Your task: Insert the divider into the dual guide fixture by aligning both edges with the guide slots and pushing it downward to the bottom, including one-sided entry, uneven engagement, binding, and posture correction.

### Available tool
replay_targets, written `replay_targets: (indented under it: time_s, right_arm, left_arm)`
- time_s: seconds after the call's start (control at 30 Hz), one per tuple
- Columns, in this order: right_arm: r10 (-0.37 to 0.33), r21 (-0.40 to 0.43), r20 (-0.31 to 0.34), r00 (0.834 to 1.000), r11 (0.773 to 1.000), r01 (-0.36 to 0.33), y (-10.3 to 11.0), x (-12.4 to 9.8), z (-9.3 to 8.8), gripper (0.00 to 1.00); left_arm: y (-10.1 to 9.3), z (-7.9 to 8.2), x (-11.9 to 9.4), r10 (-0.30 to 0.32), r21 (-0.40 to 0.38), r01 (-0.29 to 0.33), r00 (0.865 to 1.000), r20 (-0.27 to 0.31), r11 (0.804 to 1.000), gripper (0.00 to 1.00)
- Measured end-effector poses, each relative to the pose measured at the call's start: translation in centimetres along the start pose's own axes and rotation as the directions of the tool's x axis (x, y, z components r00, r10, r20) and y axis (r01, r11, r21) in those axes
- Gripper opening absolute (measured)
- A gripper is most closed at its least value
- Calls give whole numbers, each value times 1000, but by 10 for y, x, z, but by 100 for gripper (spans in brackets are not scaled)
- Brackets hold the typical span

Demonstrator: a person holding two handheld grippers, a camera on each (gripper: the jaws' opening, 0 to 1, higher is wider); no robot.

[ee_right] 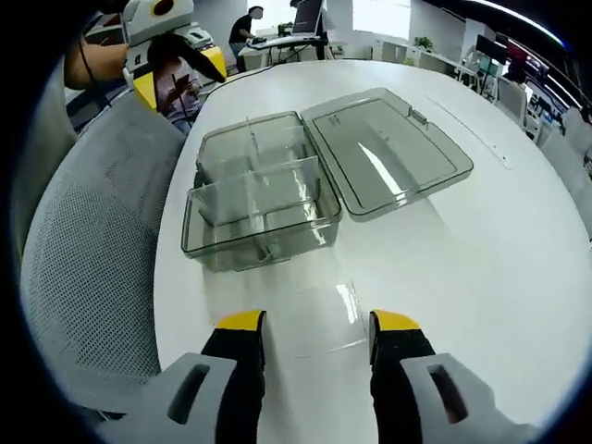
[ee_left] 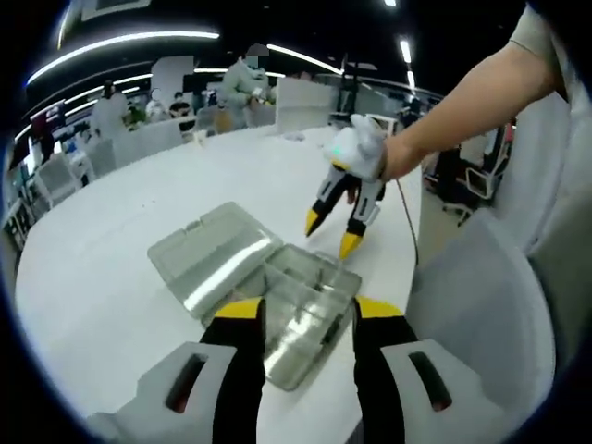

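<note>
A clear plastic box (ee_right: 260, 222) with guide slots stands open on the white table (ee_right: 481, 268), its hinged lid (ee_right: 384, 148) lying flat beside it. Clear partitions stand inside the box. A thin transparent divider sheet (ee_right: 322, 319) lies flat on the table between the tips of my right gripper (ee_right: 319, 324), which is open and holds nothing. The left gripper view has the same box (ee_left: 301, 319) just past my open left gripper (ee_left: 310, 314). Beyond the box, a gloved hand holds the right gripper (ee_left: 331, 233) above the table. The left gripper (ee_right: 176, 60) hangs over the chair, away from the box.
A grey mesh chair (ee_right: 92, 259) stands against the table's curved edge next to the box. A thin cable (ee_left: 407, 217) runs over the table by the right gripper. Further chairs and people (ee_left: 245, 79) at desks are far behind the table.
</note>
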State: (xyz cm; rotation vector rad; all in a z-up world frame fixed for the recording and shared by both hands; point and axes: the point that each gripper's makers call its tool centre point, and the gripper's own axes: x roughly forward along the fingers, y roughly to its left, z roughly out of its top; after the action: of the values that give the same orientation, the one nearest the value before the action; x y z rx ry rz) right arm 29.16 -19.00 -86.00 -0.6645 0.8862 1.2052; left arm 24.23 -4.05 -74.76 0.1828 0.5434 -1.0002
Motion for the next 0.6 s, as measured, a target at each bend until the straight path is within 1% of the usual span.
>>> replay_targets:
  time_s: [0.3, 0.37, 0.4, 0.47, 0.6]
  right_arm:
    - [18, -44, -32, 999, 999, -19, -1, 4, -3, 38]
    - [16, -44, -36, 999, 999, -18, -2, 4, -3, 38]
    - [12, -48, -41, 999, 999, -14, -3, 4, -4, 37]
    - [25, -50, -40, 999, 998, -27, -1, 5, -4, 37]
    - [28, -90, -76, 997, 995, -34, 1, 9, -9, 35]
  left_arm:
    - [1, 1, 1, 1, -15, -1, 1000, 0, 1000, 36]
    - [1, 1, 1, -1, -23, 1, 1000, 1, 1000, 36]
    - [1, 0, 2, -1, -28, 1, 1000, 1, 1000, 37]
    - [0, -1, 2, -3, -38, 3, 1000, -2, 999, 38]
    - [-1, -3, 3, -7, -41, 6, 1000, -10, 999, 40]
